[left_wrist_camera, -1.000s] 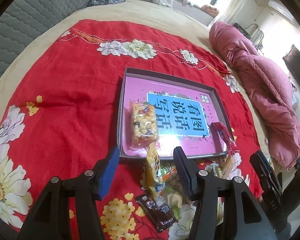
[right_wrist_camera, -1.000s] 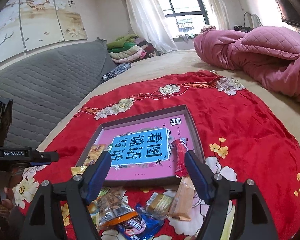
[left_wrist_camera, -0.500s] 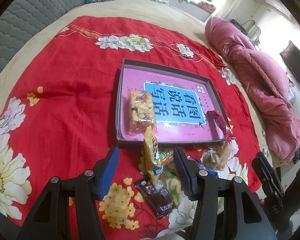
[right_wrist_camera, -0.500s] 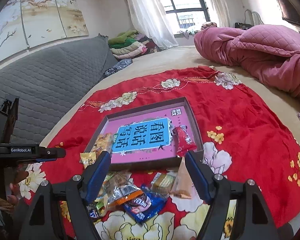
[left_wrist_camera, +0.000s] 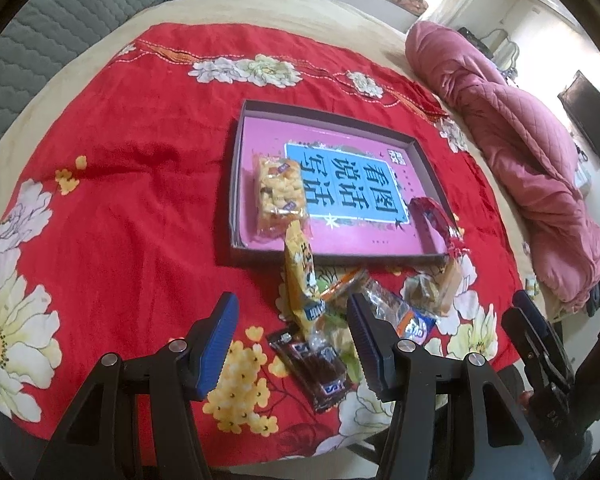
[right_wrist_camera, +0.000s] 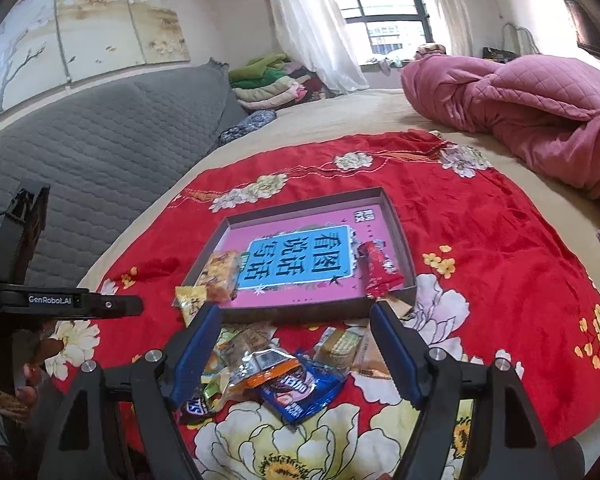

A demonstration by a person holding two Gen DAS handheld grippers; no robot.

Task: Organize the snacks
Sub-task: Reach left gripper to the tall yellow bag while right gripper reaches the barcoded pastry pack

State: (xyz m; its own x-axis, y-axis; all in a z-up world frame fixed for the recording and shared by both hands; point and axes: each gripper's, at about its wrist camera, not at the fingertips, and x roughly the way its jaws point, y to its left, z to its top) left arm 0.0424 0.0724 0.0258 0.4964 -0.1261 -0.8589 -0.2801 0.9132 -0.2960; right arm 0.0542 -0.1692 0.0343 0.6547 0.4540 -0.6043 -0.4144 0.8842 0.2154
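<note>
Both grippers hover open and empty over the loose snack pile; two packs sit in the tray.

Left gripper [left_wrist_camera: 292,332]: jaws roughly half apart, nothing held. Bare red floral blanket [left_wrist_camera: 140,200] off its left finger. Between the fingers: a brown chocolate bar wrapper [left_wrist_camera: 314,364] near the tips, and a yellow snack pack [left_wrist_camera: 300,276] ahead, leaning on the near wall of the shallow pink-lined box tray [left_wrist_camera: 340,258]. Farther ahead in the tray lies a yellow cracker pack [left_wrist_camera: 278,194]. Right gripper [right_wrist_camera: 296,344]: jaws wider, also empty; between the fingers, close in, are a clear orange-edged wrapper [right_wrist_camera: 260,364] and a blue cookie pack [right_wrist_camera: 300,392]. Ahead and right, a red snack pack [right_wrist_camera: 378,268] rests in the tray's near right corner.
</note>
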